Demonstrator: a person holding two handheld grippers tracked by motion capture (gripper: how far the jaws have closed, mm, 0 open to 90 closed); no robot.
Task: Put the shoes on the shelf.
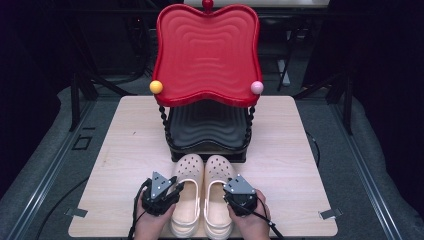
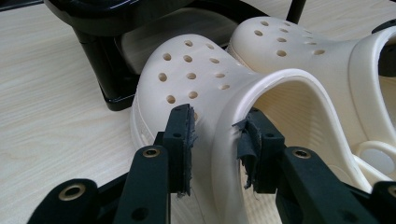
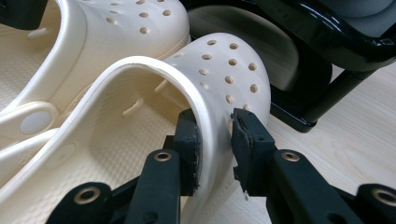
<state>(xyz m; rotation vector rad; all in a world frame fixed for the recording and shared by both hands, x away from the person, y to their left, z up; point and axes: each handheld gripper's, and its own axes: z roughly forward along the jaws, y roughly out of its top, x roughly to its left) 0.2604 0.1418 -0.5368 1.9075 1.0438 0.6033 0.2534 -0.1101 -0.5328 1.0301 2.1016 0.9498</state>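
Observation:
Two cream clogs lie side by side on the wooden table [image 1: 125,150], toes toward a two-tier rack. My left gripper [image 1: 175,189] is shut on the outer side wall of the left clog [image 1: 189,169], one jaw outside and one inside the opening. In the left gripper view, that gripper [image 2: 215,140] pinches the left clog [image 2: 196,74] at its rim. My right gripper [image 1: 227,192] holds the right clog [image 1: 219,169] the same way. In the right gripper view, the right gripper [image 3: 215,140] clamps the right clog [image 3: 224,70] by its wall.
The rack stands just beyond the toes, with a red wavy top tray [image 1: 207,55] and a black lower tray [image 1: 207,125] on beaded posts. Its black base [image 2: 107,93] nearly touches the left toe. Bare table lies to both sides.

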